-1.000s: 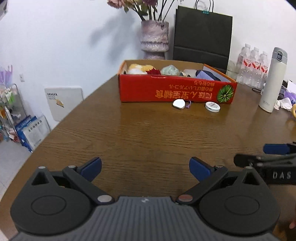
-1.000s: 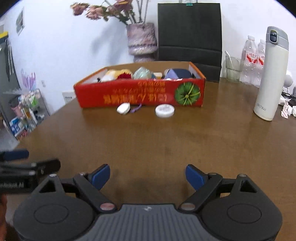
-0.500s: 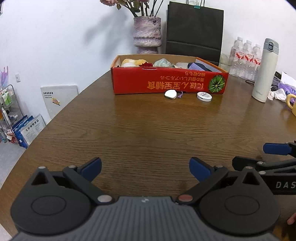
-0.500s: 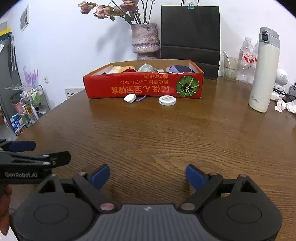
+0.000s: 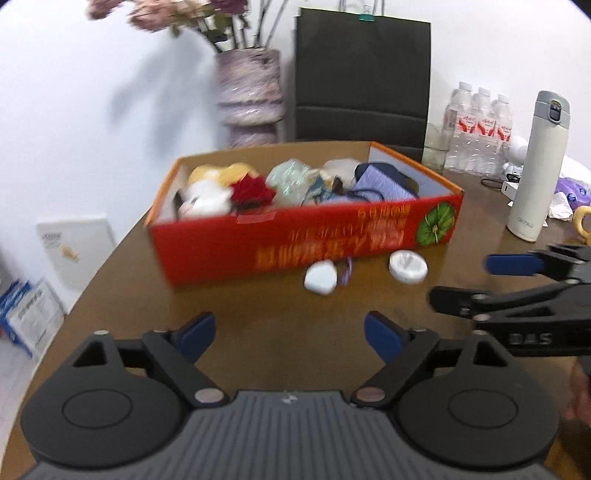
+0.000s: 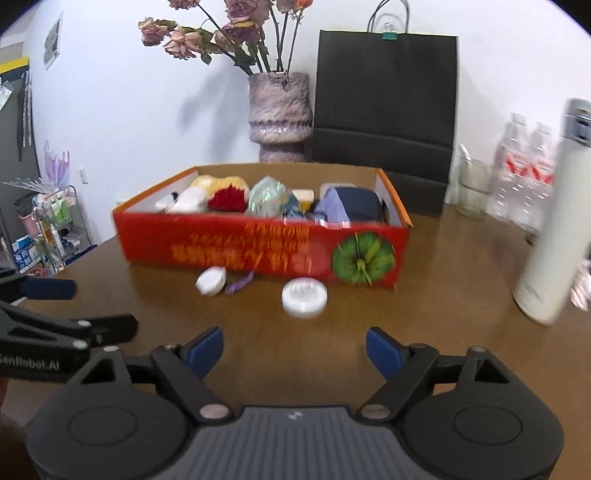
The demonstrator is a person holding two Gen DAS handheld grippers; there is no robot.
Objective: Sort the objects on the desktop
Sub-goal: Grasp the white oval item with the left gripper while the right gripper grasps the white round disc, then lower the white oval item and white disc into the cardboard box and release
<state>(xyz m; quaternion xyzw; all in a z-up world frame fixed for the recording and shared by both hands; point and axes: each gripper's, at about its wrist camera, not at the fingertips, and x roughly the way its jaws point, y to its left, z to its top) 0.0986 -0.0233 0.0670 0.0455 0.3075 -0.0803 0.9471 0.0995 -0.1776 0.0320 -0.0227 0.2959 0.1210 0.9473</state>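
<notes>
Jaws: both pairs stand wide apart with nothing between them; the left gripper [image 5: 286, 334] and the right gripper [image 6: 295, 345] hang above bare brown counter [image 6: 443, 332], side by side.
Why open and low: likely set for a pick-up, since two loose items lie ahead on the wood and neither tool has anything in hand.
Loose items: a white rounded fob [image 6: 211, 280] with a purple cord [image 6: 240, 283], and a white round tin [image 6: 304, 297], both on the counter just in front of the red box [image 6: 258, 251], apart from each other.
Why there: they sit outside the box while soft goods already fill it, so I judge them the pieces left to sort in.
Box contents: a yellow and white plush, something red, a pale green bundle, blue striped cloth [image 5: 380, 184]; details blurred.
Alignment: the tin lies nearly dead ahead of the right gripper; the fob lies ahead of the left gripper, slightly right of its centre line.
Only in left view: a yellow mug handle [image 5: 581, 221] at the far right edge, and tissues and a cable behind the white flask [image 5: 535, 173].
Only in right view: the wire rack of bottles [image 6: 55, 218] at the left wall, and the whole dried rose bunch [image 6: 229, 33] above the vase [image 6: 279, 110].
</notes>
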